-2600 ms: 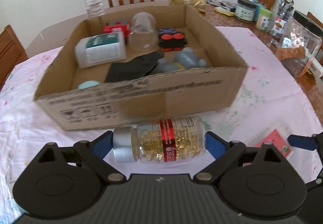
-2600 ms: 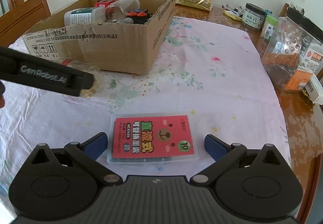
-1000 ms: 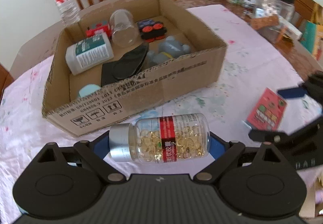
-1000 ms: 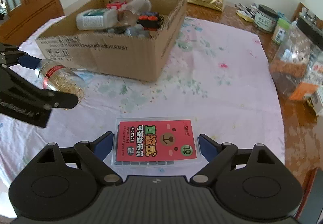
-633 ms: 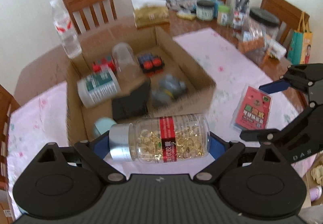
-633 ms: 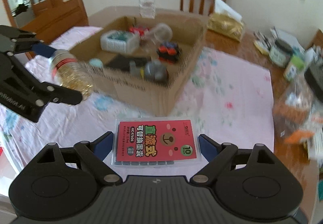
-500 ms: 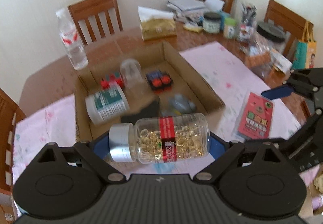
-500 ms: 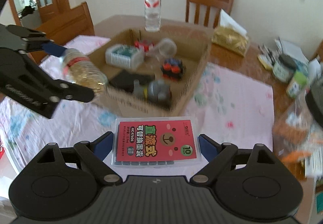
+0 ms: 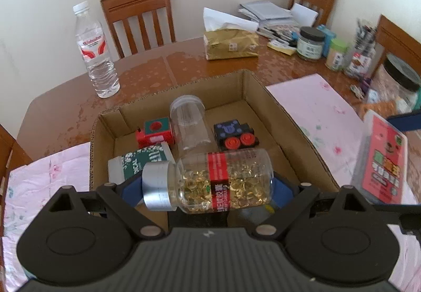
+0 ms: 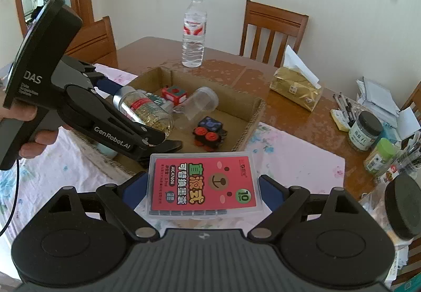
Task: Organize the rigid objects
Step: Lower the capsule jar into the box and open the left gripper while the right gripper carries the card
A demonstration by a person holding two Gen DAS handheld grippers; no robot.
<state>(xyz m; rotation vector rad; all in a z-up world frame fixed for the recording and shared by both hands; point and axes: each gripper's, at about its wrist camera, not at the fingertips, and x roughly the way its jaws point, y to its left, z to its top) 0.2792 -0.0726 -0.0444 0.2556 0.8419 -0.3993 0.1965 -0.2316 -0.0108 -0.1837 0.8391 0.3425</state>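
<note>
My left gripper (image 9: 206,186) is shut on a clear capsule bottle (image 9: 210,184) with a silver cap and red label, held sideways in the air over the near part of the open cardboard box (image 9: 297,139). It also shows in the right wrist view (image 10: 143,110). My right gripper (image 10: 202,186) is shut on a flat red refill case (image 10: 202,182), held in the air near the box's right side; the case shows in the left wrist view (image 9: 379,160). The box holds a white bottle (image 9: 136,163), a clear jar (image 9: 189,120), and two toy blocks (image 9: 155,131) (image 9: 235,134).
A water bottle (image 9: 96,52) stands behind the box. A gold tissue pack (image 9: 231,44), jars (image 9: 310,41) and stationery crowd the table's far right. Wooden chairs (image 9: 139,18) surround the table. A pink floral cloth (image 9: 323,107) covers the near table.
Both grippers have risen from the table with their objects. The left gripper has carried the capsule bottle from in front of the box to above it; the right has lifted the red case higher.
</note>
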